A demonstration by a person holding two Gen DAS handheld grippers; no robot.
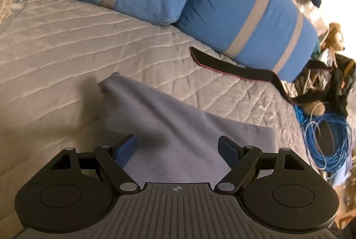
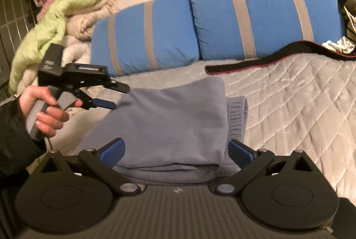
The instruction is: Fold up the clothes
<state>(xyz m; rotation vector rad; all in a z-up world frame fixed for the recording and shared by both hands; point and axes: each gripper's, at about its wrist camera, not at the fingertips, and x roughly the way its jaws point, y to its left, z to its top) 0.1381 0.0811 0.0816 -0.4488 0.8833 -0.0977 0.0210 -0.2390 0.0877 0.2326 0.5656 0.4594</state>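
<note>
A grey-blue garment (image 2: 173,119) lies folded on the quilted grey bedspread (image 2: 289,105), with a ribbed cuff (image 2: 239,114) showing at its right side. My right gripper (image 2: 175,143) hovers over its near edge, open; the cloth lies below and between the blue pads (image 2: 113,150), which do not press on it. A hand holds my left gripper (image 2: 119,95) at the garment's far left corner, its jaws apart. In the left wrist view the left gripper (image 1: 176,141) stands open above the garment (image 1: 169,127), nothing clamped.
Two blue pillows with grey stripes (image 2: 262,14) line the far side of the bed. A black strap with a red edge (image 2: 267,59) lies before them. Loose clothes (image 2: 66,14) are piled at the left. A blue cable coil (image 1: 327,141) and a plush toy (image 1: 333,36) lie beside the bed.
</note>
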